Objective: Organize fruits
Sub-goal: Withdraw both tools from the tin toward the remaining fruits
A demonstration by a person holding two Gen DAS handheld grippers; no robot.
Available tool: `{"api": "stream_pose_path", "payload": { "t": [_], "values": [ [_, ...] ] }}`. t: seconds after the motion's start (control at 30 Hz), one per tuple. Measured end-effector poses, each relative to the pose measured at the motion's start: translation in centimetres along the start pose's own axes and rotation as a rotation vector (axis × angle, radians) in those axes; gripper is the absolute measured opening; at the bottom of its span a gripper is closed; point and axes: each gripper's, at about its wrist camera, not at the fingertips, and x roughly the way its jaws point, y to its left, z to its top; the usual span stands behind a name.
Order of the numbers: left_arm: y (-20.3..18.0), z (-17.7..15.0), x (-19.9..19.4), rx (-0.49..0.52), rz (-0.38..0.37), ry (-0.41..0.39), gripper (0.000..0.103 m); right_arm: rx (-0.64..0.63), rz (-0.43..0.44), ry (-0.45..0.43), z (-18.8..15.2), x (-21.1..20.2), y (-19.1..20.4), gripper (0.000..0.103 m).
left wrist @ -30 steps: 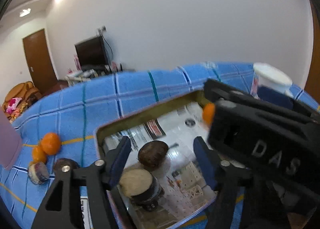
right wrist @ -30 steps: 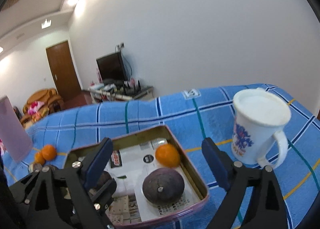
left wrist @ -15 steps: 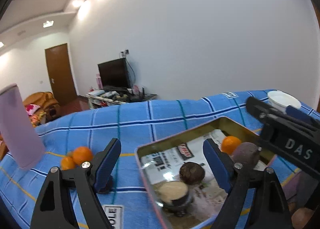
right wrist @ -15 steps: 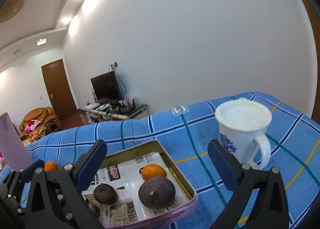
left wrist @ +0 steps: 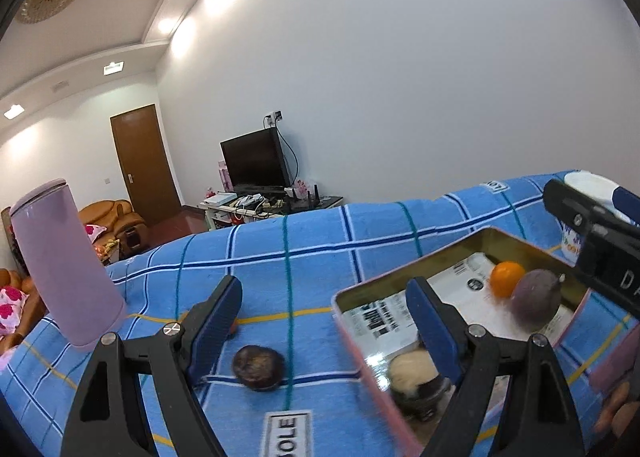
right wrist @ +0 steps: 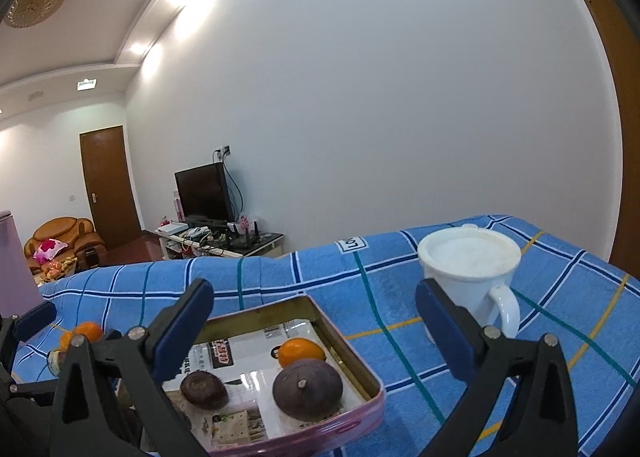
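Note:
A metal tin tray [left wrist: 404, 281] [right wrist: 352, 357] lined with printed paper sits on the blue checked cloth. It holds an orange [left wrist: 506, 278] [right wrist: 300, 351], a large purple fruit [left wrist: 535, 302] [right wrist: 307, 388], a small dark fruit [right wrist: 204, 389] and a cut pale-topped fruit [left wrist: 412, 373]. Another dark fruit [left wrist: 258, 367] lies on the cloth left of the tray. Two oranges [right wrist: 82, 334] lie farther left. My left gripper [left wrist: 324, 321] is open and empty above that dark fruit. My right gripper [right wrist: 314, 331] is open and empty above the tray.
A white mug [right wrist: 470, 277] stands right of the tray. A tall pink tumbler [left wrist: 64, 269] stands at the left on the cloth. The cloth's far edge drops off toward a room with a TV and a sofa.
Both grippers have lifted and pulled back from the tray. The left one has swung left, so the dark fruit on the cloth now lies between its fingers.

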Motion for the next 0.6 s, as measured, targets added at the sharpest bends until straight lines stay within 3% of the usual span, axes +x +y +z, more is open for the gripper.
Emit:
{"api": "stream_pose_path", "payload": {
  "t": [0.33, 0.6],
  "values": [
    [5.4, -1.6, 0.0, 0.073, 0.085, -0.005, 0.085, -0.049, -0.014, -0.006, -0.5, -0.8, 1.5, 0.103],
    [10.3, -2.3, 0.8, -0.089, 0.073, 0.044, 0.085, -0.048, -0.050, 0.001, -0.8, -1.3, 1.7, 0.103]
  ]
}}
